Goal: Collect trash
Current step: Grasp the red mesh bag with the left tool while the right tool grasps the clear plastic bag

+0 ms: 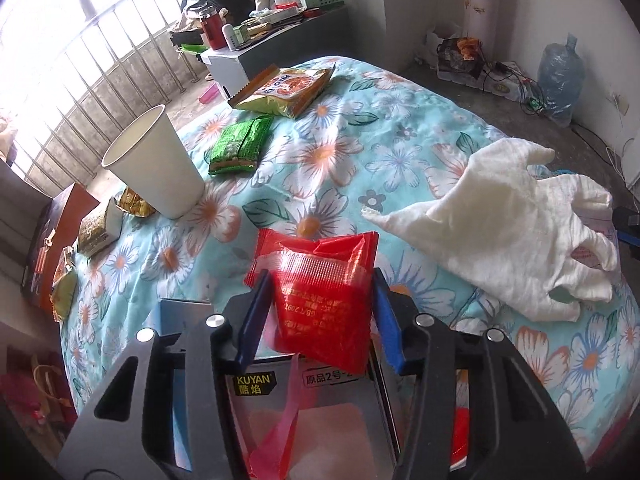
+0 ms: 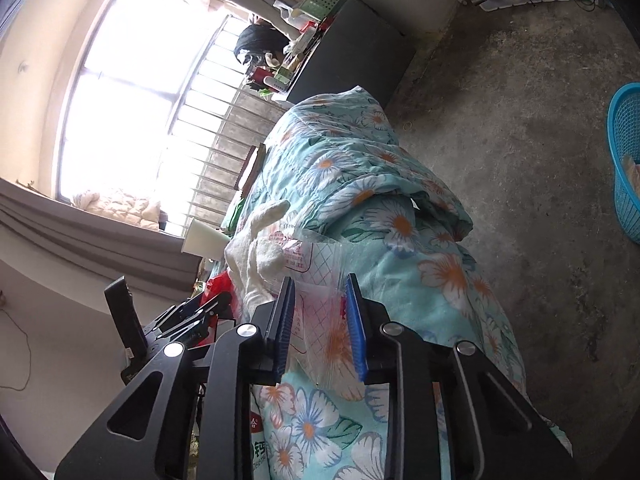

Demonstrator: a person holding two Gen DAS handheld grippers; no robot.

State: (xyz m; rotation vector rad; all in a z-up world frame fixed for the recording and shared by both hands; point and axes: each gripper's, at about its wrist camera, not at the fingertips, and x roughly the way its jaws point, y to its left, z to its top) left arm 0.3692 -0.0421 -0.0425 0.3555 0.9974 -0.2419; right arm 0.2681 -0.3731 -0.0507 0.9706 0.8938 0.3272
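Floral quilt (image 1: 340, 168) covered the bed and carried nearly all the litter; in the left wrist view it filled the frame from 9 o'clock round to 4.

Blue basket (image 2: 626, 160) stood on the concrete floor at 3 o'clock in the right wrist view, well apart from the bed. Probably the collection bin, though that was a judgement only.

White cloth (image 1: 516, 224) lay crumpled on the quilt at 3 o'clock, partly over a clear wrapper.

Paper cup (image 1: 154, 160) stood upright at 10 o'clock, mouth tilted toward the window.

Orange snack bag (image 1: 284, 90) at 12 o'clock, green packet (image 1: 240, 146) just below it, small wrappers (image 1: 100, 228) at 9 o'clock beside the cup. None yet gathered.

Red wrapper (image 1: 320, 292) sat between the pads of the left gripper (image 1: 318, 276), its top standing clear above the fingers. Jaws half closed; pads looked to bear on both edges, so counted as held.

Clear wrapper (image 2: 316, 280) with red print lay between the pads of the right gripper (image 2: 318, 292), which was narrow. Whether the film was truly pinched or merely bracketed could not be told.

Both grippers angled down at the quilt, suiting flat, limp wrappers.
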